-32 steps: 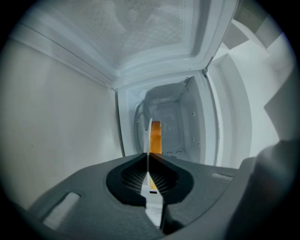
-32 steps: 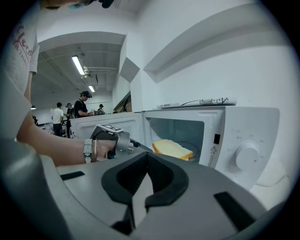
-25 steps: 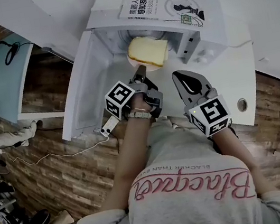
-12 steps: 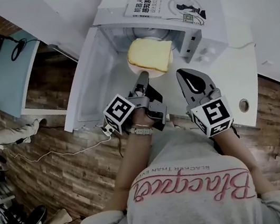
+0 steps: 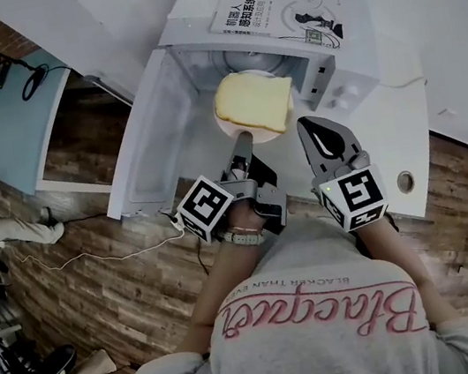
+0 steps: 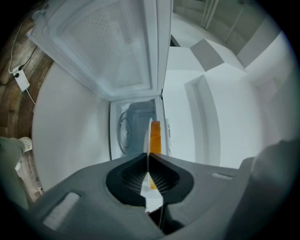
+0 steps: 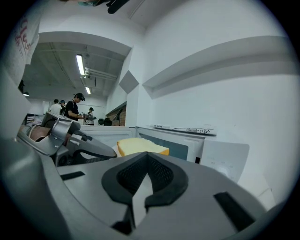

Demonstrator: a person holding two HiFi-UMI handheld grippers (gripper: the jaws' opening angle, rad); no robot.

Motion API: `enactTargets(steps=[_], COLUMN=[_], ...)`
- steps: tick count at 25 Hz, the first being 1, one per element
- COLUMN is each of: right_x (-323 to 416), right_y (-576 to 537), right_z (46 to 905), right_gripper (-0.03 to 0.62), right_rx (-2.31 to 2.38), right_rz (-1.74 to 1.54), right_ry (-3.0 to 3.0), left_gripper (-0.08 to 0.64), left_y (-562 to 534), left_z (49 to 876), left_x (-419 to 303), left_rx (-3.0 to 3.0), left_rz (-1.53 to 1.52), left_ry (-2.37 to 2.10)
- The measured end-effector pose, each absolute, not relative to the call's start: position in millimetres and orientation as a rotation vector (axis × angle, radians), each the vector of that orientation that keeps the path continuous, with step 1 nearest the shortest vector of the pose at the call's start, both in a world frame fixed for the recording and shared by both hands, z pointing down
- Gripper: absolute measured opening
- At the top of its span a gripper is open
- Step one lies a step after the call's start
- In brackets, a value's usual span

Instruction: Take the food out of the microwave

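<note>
Bread [image 5: 255, 102], a thick yellow slice, lay on a white plate [image 5: 247, 133] at the mouth of the open microwave [image 5: 331, 75], above the near edge of its opening. The left gripper [image 5: 242, 140] had its jaws clamped on the plate's near rim; its own view showed the rim edge-on [image 6: 148, 140] pinched between the dark pads, with the bread [image 6: 155, 138] just beyond and the oven's cavity [image 6: 136, 126] farther off. The right gripper [image 5: 311, 123] hung just to the right of the plate, apart from it, with its jaws pressed together on nothing. From that side the slice [image 7: 140, 146] showed level beyond the closed tips [image 7: 145, 180], with the left gripper [image 7: 79, 145] at its left. The microwave's door [image 5: 152, 151] stood swung wide to the left. A book [image 5: 279, 11] lay flat on the oven's top. The oven sat on a white counter [image 5: 407, 151], whose near right part carried a small round hole [image 5: 405, 181]. Wooden flooring [image 5: 99, 286] spread out to the left, where a white plug adapter [image 5: 174, 223] and its cord trailed. Several people [image 7: 72, 108] stood far back in the room.
</note>
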State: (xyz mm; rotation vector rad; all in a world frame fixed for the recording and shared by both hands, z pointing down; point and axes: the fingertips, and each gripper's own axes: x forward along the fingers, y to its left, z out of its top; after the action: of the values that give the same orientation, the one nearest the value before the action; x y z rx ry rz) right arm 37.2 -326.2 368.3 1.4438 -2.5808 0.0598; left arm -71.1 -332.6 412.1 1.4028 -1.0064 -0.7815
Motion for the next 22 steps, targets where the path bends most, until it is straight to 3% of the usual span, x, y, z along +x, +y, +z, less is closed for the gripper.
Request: enactTargets(steps=[22], right_x=[38.4], right_y=[-326.8], right_z=[369.5], right_gripper=[0.009], right_rx=[1.429], right_rz=[-0.002], right_ry=[-2.544], left_gripper=[0.018], left_y=[-330.5], left_z=[400.6], left_x=[-68.2], left_rx=[1.432], left_rz=[-0.816], left_ry=[-0.996])
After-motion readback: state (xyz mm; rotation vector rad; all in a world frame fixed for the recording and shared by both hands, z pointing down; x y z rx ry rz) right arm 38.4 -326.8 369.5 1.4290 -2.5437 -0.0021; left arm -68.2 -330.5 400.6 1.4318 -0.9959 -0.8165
